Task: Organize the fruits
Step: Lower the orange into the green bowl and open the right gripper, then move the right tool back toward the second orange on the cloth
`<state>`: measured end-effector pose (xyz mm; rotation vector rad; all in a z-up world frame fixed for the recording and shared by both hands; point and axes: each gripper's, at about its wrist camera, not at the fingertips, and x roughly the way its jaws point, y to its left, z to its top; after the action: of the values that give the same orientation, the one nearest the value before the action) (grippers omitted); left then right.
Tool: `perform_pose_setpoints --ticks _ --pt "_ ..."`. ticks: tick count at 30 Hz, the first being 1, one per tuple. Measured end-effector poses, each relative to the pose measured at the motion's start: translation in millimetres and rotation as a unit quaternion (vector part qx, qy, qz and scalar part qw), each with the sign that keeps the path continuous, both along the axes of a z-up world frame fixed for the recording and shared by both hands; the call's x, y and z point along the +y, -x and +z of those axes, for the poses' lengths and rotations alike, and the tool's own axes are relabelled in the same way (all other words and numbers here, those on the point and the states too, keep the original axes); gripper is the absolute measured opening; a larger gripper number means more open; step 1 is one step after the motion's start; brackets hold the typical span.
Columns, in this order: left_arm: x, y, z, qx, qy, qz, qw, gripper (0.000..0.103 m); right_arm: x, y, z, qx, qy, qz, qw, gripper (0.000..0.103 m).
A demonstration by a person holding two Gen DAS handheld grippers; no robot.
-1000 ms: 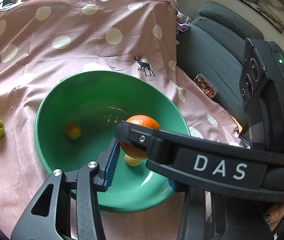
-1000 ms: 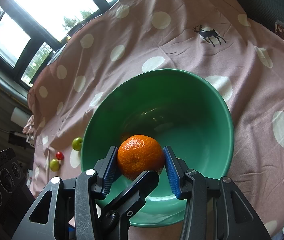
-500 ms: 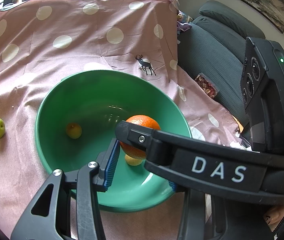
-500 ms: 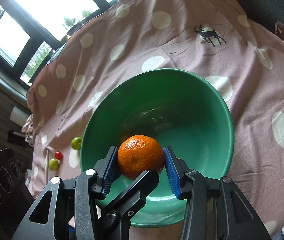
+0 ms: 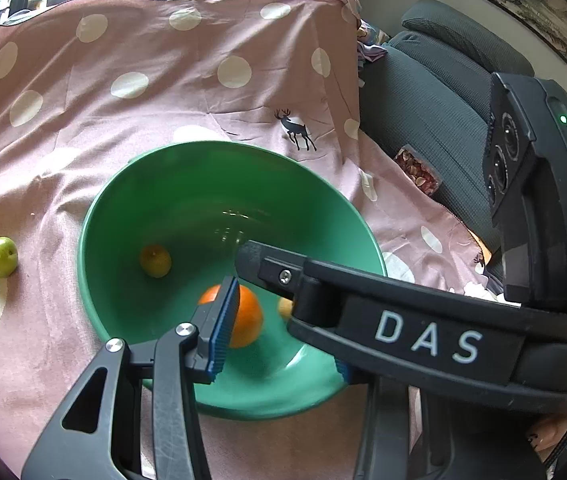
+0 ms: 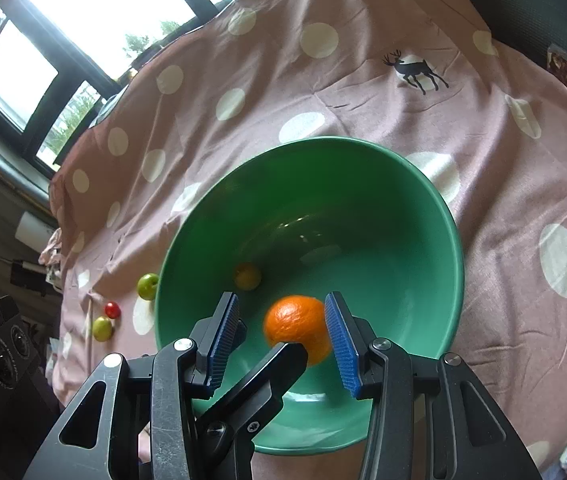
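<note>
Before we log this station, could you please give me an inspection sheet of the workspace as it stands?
Surface: pink dotted tablecloth, creased.
Job's things: orange, blurred, and small yellow fruit inside green bowl; green fruit, second green fruit and red fruit on the cloth beside it.
Clutter: snack packet on sofa.
Grippers: right gripper open above the bowl, orange beyond its pads, not gripped; left gripper open, empty.
Cables: nothing seen.
Surroundings: grey sofa, windows, framed picture.
</note>
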<state>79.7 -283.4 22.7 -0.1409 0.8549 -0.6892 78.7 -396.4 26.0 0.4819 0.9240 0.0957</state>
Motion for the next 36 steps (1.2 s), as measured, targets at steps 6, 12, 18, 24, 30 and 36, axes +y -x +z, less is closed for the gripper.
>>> perform_pose_setpoints --ticks 6,12,18,24,30,36 --pt "3.4 5.0 4.9 -0.011 -0.007 0.008 0.9999 0.041 2.6 -0.2 2.5 0.0 0.0 0.001 1.0 0.048" --pt "18.3 13.5 19.0 -0.01 0.023 0.012 0.9996 0.05 1.9 7.7 13.2 -0.022 0.015 -0.013 1.0 0.048" --pt "48.3 34.7 38.5 -0.043 0.028 0.039 0.9979 0.069 7.8 16.6 28.7 -0.054 0.016 -0.01 0.998 0.05" --pt "112.8 54.3 52.4 -0.065 0.041 0.11 0.991 0.091 19.5 22.5 39.8 -0.069 0.05 -0.027 0.996 0.059" --pt "187.3 66.1 52.0 -0.052 0.005 0.221 0.9738 0.099 35.1 25.1 46.9 -0.09 0.042 -0.015 0.995 0.078" --pt "257.5 78.4 35.0 -0.052 -0.029 0.32 0.9456 0.101 59.5 27.5 51.4 -0.12 0.021 0.005 0.993 0.089"
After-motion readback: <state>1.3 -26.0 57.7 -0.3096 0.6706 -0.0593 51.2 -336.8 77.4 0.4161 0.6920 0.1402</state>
